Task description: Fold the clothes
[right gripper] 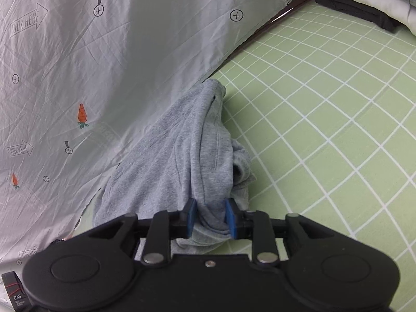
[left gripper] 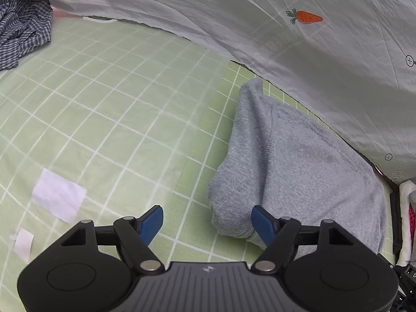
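Grey garment, bunched and limp

My right gripper [right gripper: 210,218] clamps the soft grey garment [right gripper: 182,156]; left gripper [left gripper: 208,223] fingers apart. I'd pinch its near edge.

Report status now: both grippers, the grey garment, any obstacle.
Left gripper open, empty. Right gripper shut on grey garment, bunched on green sheet. Nothing in the way.
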### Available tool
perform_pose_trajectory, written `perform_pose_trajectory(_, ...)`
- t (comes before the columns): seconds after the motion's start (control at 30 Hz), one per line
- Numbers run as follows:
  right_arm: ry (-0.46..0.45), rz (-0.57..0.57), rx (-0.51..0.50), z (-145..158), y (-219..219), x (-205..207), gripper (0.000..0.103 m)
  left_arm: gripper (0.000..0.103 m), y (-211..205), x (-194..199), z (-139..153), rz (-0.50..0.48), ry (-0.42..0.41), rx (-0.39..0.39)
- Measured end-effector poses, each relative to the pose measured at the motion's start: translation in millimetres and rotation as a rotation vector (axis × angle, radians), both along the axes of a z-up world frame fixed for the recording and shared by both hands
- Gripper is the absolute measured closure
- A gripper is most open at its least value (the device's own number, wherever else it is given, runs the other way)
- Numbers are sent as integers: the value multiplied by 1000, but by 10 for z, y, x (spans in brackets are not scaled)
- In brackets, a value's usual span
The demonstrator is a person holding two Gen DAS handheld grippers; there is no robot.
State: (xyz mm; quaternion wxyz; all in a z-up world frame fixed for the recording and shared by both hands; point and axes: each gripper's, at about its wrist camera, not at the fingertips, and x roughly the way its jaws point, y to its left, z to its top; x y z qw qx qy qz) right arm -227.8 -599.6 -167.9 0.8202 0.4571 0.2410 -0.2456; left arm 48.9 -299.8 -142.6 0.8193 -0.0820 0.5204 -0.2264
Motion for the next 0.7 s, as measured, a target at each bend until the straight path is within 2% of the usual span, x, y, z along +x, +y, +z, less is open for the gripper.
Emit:
perform_pose_trajectory(0.03, 8, 15, -1, -10, -4, 26, 67, 28, -26, 27, -20, -2, 5, -1)
perform_pose_trajectory(0.07, 16, 26, -10, -14, 4, 42, 67, 28, -46, 55, -38, -1, 10, -5)
perform_pose_trajectory(0.1, 25, 36, -20, -17, 13, 58, 72, 29, -61, 81, -50, 4, 13, -16)
perform_pose_trajectory(0.13, 27, 46, -28, -15, 15, 59, 86, 35, -63, 103, -55, 11, 17, -34)
perform_pose_trajectory(0.17, 29, 56, -36, -11, 17, 58, 93, 63, -63, 131, -60, 12, 28, -61)
perform_pose_trajectory(0.2, 20, 52, -33, 11, 0, 24, 97, 97, -68, 153, -56, 10, 38, -80)
perform_pose_trajectory(0.3, -77, -16, -9, 133, -88, -219, 99, 96, -68, 152, 37, 2, 18, -96)
perform_pose_trajectory(0.37, -141, -97, 58, 130, -221, -441, 99, 96, -5, 138, 82, 17, 23, -120)
perform_pose_trajectory(0.43, -111, -140, 93, 16, -321, -544, 99, 96, 53, 148, 4, 37, 69, -131)
perform_pose_trajectory(0.47, -38, -122, 88, -86, -357, -513, 99, 95, 59, 144, -45, 37, 84, -122)
perform_pose_trajectory(0.53, 90, -84, 94, -229, -372, -407, 97, 87, 33, 116, -106, 21, 85, -82)
perform_pose_trajectory(0.57, 92, -86, 95, -228, -365, -399, 97, 80, 24, 102, -77, 12, 70, -64)
perform_pose_trajectory(0.6, 82, -91, 86, -189, -358, -398, 92, 69, 25, 94, -34, 3, 55, -51)
perform_pose_trajectory(0.63, 90, -98, 62, -136, -355, -391, 76, 60, 31, 100, 9, -4, 34, -38)
perform_pose_trajectory(0.67, 105, -105, 26, -81, -352, -374, 63, 36, 38, 113, 56, -13, 8, -24)
perform_pose_trajectory(0.7, 115, -103, -16, -32, -365, -354, 35, 15, 46, 126, 102, -21, -18, -9)
